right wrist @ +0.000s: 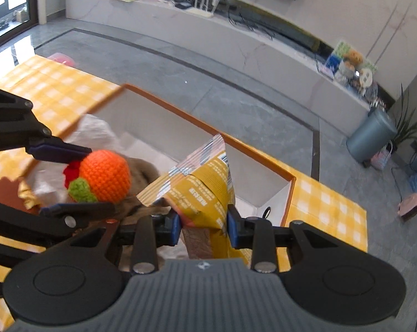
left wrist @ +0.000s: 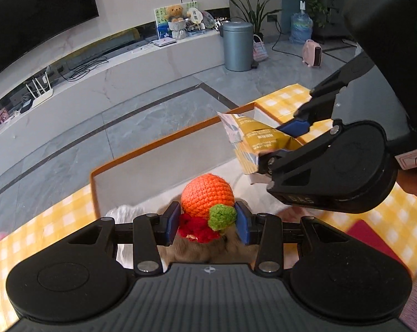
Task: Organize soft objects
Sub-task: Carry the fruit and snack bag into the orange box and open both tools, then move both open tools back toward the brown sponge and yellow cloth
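With the left claw (left wrist: 207, 222) clamped on the crocheted orange toy (left wrist: 207, 192) and the right claw (right wrist: 203, 227) pinching the yellow snack packet (right wrist: 205, 182), both above the orange-rimmed box (right wrist: 180, 116), lower each well inside before letting go.

Each wrist camera looks steeply down along its own fingers, very near them, and both views share the orange-rimmed box (left wrist: 153, 144) (right wrist: 258, 149) on the checked tablecloth (left wrist: 283, 102) (right wrist: 56, 83).

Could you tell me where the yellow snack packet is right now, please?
The yellow snack packet is clamped in the right gripper, held over the orange-rimmed box, just right of the crocheted orange toy in the left gripper.
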